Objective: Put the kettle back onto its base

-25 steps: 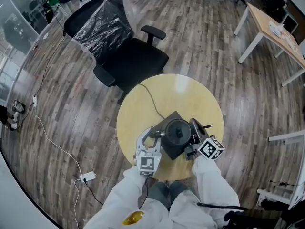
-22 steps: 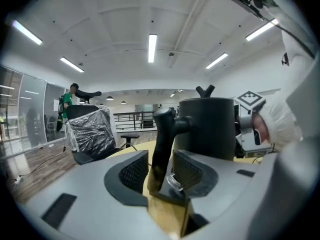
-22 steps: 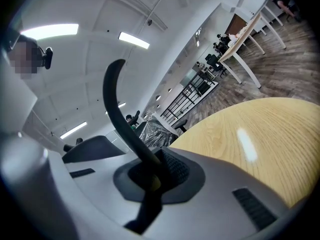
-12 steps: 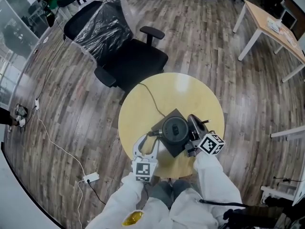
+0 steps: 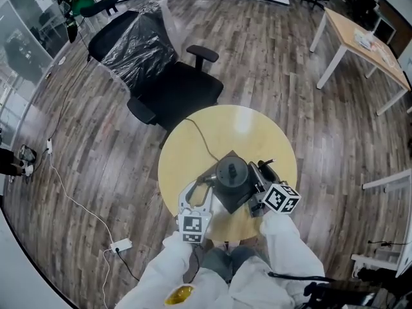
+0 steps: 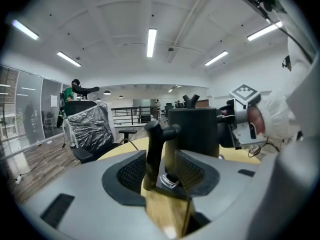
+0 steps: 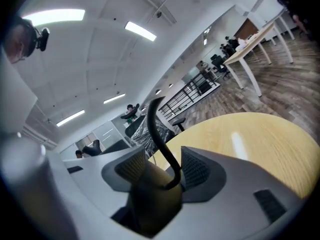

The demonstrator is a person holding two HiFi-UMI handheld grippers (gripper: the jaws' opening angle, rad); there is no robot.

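A black kettle (image 5: 232, 174) stands on its square black base (image 5: 221, 200) on the round yellow table (image 5: 238, 131). My right gripper (image 5: 260, 172) is at the kettle's right side. Its jaws are opening, and the thin curved handle (image 7: 162, 139) stands between the pads without touching them. My left gripper (image 5: 198, 188) is open at the kettle's left. The upright black spout (image 6: 154, 149) stands between its pads, free of both. In the left gripper view the kettle body (image 6: 195, 129) rises just beyond the jaws, with the right gripper (image 6: 240, 124) behind it.
A black power cord (image 5: 199, 137) runs from the base across the table and off its far edge. A black office chair (image 5: 174, 85) with a plastic-wrapped back stands just beyond the table. A wooden desk (image 5: 360, 37) is at the far right, and a power strip (image 5: 120, 244) lies on the floor.
The right gripper's jaws have gone from shut on the kettle's handle to open. The left gripper has drawn back a little toward me. The kettle stays on its base.
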